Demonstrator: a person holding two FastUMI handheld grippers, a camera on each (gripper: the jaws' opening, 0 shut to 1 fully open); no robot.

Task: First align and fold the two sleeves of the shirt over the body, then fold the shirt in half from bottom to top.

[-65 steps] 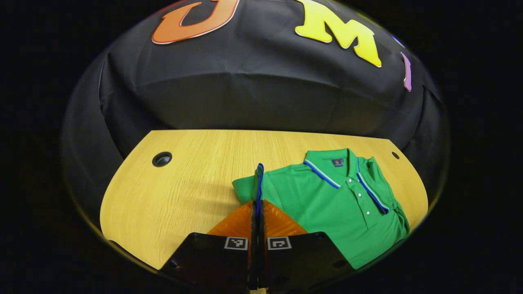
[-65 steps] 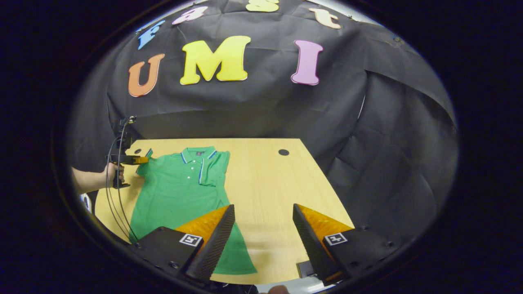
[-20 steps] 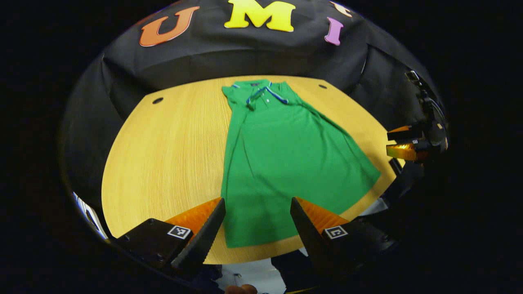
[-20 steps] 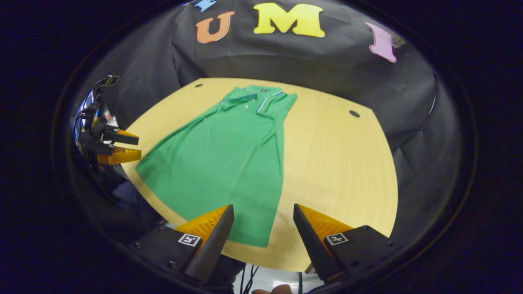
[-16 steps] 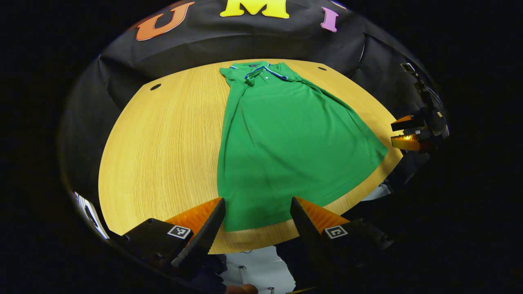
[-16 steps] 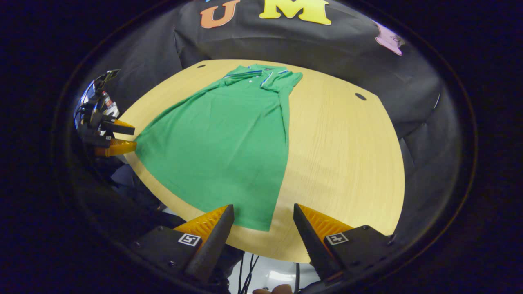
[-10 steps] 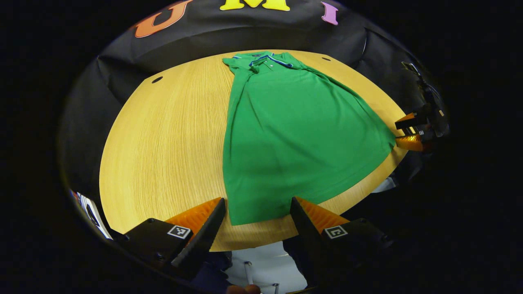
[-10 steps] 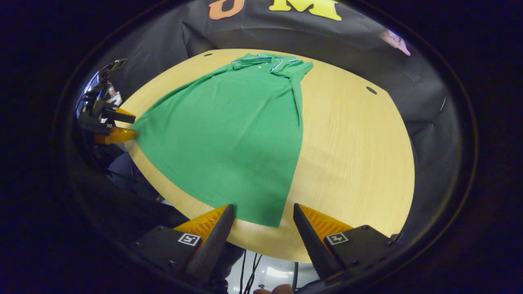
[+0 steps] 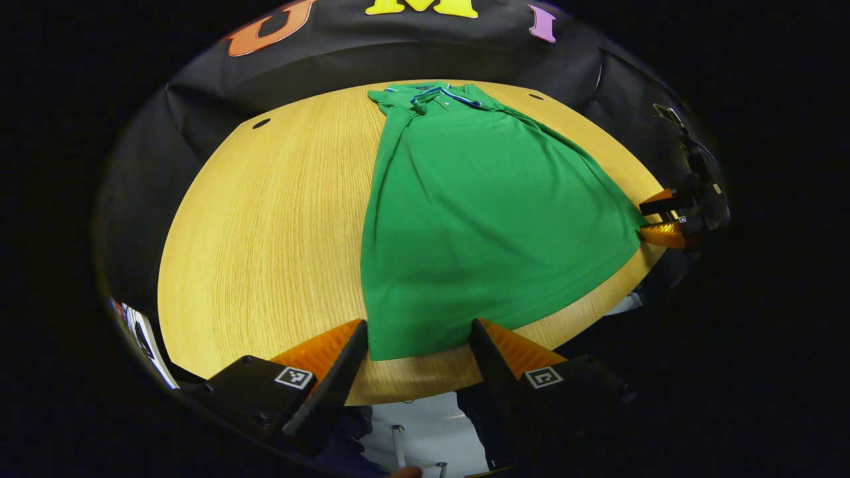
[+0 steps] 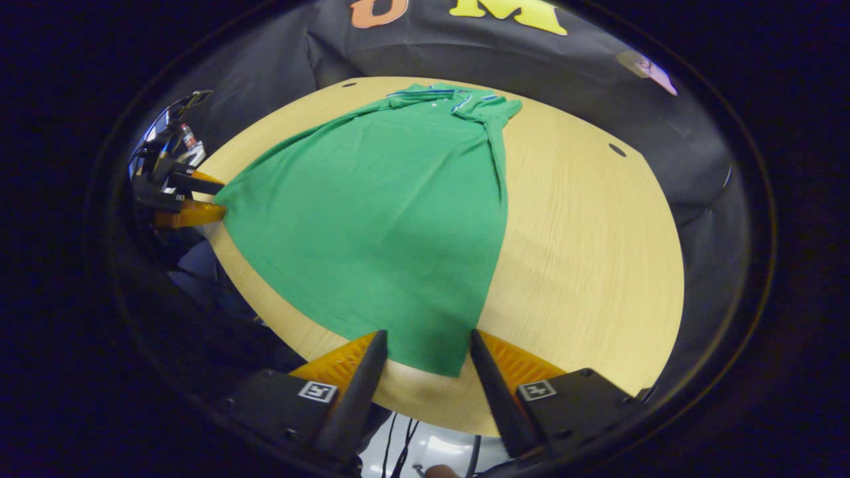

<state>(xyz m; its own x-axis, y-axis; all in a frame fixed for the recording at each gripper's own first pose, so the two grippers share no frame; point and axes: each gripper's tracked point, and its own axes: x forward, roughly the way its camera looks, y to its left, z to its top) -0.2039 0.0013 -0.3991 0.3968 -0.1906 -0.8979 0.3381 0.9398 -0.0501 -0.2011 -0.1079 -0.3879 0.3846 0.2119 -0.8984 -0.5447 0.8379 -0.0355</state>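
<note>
Left gripper view: the green polo shirt (image 9: pixel 478 219) lies flat on the wooden tabletop (image 9: pixel 265 232), collar toward the far edge, hem along the near edge, both sleeves already folded over the body. Over the last second both grippers have closed in on the hem. The left gripper (image 9: pixel 418 345) now straddles the hem's left corner, jaws apart, not yet pinching; the right gripper (image 10: pixel 422 355) straddles the right corner likewise. The bottom-to-top fold looks ready to begin.
</note>
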